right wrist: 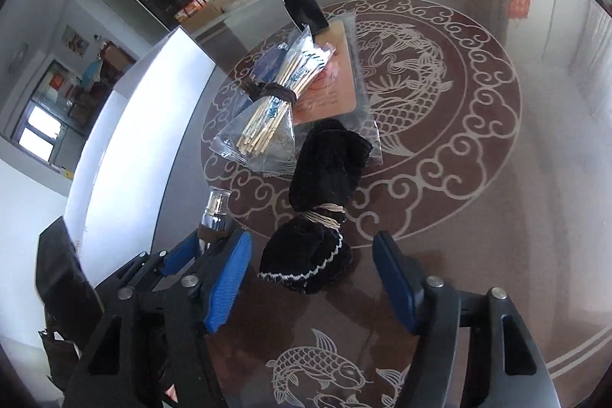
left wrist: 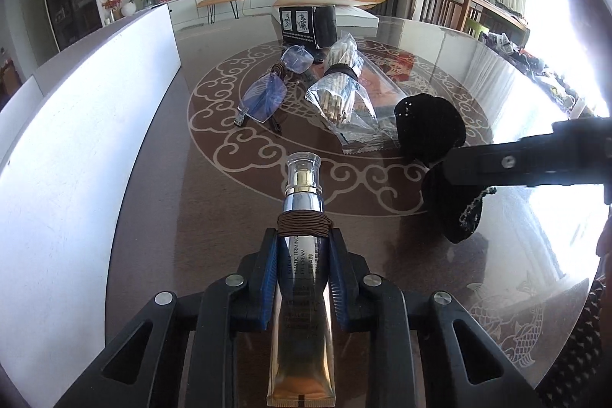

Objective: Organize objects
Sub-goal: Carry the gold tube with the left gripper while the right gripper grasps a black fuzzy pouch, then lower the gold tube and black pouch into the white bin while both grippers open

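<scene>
On the round glass-topped table (left wrist: 160, 155) with its pale cloud-and-carp roundel, everything sat in relation to the eye cream tube (left wrist: 302, 255), which the left gripper (left wrist: 304, 236) held fast, blue pads pressed to both sides of the gold and silver body, just behind a band of brown cord (left wrist: 303, 225) wound round its neck; the clear cap pointed away toward the roundel's centre. Beyond the cap and slightly to its left lay rimless spectacles (left wrist: 267, 90) with blue-tinted lenses, folded, brown cord at the hinge. Beyond the cap to the right lay a clear plastic bag of wooden sticks (left wrist: 338, 86), tied at the middle with a dark band, and farther back stood a small black box (left wrist: 308, 25) with white printing. To the tube's right lay a black velvet pouch (right wrist: 325, 209), cinched at its waist with pale twine (right wrist: 325, 215), its beaded hem toward the right gripper (right wrist: 311, 278). That gripper's jaws stood apart on either side of the pouch's lower end, the blue pads clear of the cloth and pressing nothing. Past the pouch, under the bag's edge, lay an orange card (right wrist: 329, 83) in a clear sleeve. A white board (left wrist: 88, 125) ran along the table edge left of the tube
</scene>
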Available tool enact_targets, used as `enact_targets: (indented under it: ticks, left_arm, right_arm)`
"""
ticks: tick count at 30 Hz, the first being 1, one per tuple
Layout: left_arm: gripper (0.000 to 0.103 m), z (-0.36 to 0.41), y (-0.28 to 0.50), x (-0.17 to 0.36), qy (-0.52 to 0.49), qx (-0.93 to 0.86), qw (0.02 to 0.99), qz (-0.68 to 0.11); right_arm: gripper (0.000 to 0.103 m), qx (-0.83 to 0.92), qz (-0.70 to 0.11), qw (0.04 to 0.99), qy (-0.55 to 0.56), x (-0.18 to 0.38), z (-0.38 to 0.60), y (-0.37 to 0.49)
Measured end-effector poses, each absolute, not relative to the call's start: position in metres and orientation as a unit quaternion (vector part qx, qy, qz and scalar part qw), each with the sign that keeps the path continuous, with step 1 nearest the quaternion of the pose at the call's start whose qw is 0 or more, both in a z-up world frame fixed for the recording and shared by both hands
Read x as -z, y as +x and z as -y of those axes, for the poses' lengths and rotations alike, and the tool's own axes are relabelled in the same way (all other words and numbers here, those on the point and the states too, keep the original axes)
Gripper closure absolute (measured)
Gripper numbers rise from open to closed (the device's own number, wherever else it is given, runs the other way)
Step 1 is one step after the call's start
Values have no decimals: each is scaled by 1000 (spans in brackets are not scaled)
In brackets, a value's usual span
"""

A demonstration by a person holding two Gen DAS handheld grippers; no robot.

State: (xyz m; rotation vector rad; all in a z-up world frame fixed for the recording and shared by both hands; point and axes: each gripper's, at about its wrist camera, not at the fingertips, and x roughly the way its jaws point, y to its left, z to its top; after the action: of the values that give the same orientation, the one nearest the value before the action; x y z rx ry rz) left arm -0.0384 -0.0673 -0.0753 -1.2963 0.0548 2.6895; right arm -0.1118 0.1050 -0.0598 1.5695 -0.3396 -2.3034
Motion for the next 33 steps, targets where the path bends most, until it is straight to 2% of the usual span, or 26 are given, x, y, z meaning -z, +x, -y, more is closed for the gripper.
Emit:
enact_targets:
  ticks: [1, 3, 13, 20, 26, 32, 33]
  left_arm:
    - [78, 69, -32, 71, -424, -902, 81, -14]
    - [78, 74, -18, 58, -402, -911, 92, -6]
    - [78, 117, 48, -39, -270, -950, 136, 79]
    - [78, 196, 73, -115, -201, -963, 111, 137]
    - [79, 280, 63, -127, -251, -958, 39, 135]
    - [78, 350, 35, -82, -365, -921, -65, 118]
    - [76, 357, 29, -70, -392, -909, -87, 115]
  right_arm:
    - [73, 802, 110, 168, 563, 67, -98, -115]
    - [76, 806, 99, 170, 558, 69, -95, -111]
    - [77, 845, 103, 200, 486, -1, -97, -53]
    - [77, 851, 84, 265, 446, -53, -34, -32]
    - [77, 828, 63, 362, 423, -94, 61, -27]
    - [77, 808, 14, 406, 427, -91, 149, -32]
    - [73, 803, 17, 410, 433, -86, 158, -34]
